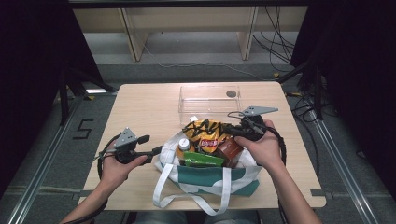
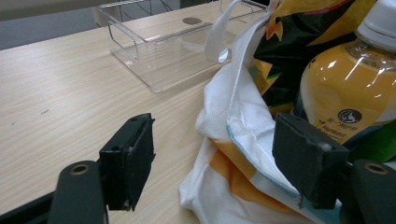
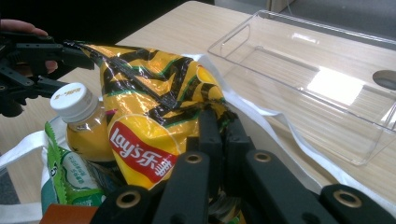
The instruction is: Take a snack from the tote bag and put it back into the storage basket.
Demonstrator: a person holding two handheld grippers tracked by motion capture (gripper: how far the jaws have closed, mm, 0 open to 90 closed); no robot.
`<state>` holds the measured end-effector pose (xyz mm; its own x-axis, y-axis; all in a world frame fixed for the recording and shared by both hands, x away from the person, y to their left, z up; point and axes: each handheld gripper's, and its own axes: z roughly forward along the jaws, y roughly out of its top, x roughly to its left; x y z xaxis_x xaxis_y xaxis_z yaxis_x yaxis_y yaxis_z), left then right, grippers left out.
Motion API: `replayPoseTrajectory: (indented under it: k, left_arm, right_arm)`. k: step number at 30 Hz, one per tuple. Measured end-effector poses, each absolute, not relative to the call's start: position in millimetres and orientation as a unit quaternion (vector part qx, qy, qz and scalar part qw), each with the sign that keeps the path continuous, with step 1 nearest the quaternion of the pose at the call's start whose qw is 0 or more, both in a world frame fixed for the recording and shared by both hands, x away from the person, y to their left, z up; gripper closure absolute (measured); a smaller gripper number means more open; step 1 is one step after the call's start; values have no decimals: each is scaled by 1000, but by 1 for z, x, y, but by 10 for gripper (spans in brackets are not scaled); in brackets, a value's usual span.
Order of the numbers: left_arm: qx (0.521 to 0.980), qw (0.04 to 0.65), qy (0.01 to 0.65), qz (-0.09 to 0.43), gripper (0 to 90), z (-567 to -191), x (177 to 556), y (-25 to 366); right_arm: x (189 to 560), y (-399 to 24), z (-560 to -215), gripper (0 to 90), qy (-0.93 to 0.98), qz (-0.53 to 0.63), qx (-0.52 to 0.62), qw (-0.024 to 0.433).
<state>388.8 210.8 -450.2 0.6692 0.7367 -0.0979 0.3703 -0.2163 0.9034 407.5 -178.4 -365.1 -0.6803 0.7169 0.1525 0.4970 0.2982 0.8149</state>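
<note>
Snacks crowd the bag; bare table left of clear tray.

Both bare forearms come in from the near edge, elbows wide, hands angled inward toward each other. The left hand wraps the handle of the left black two-jaw tongs, which lie roughly level and point toward the right hand; their jaws stand wide apart. The right hand holds the right black two-jaw tongs, pointing left, jaws drawn tightly together, pads almost meeting.
</note>
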Motion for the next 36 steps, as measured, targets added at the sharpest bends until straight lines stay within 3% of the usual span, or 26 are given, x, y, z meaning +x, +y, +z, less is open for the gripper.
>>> replayPoseTrajectory:
  k: [16, 36]
  left_arm:
    - [759, 509, 365, 179, 292, -451, 389, 211]
    - [754, 510, 373, 179, 292, -451, 389, 212]
  right_arm:
    - [398, -170, -353, 900, 791, 471, 332, 203]
    - [391, -167, -325, 900, 752, 525, 321, 238]
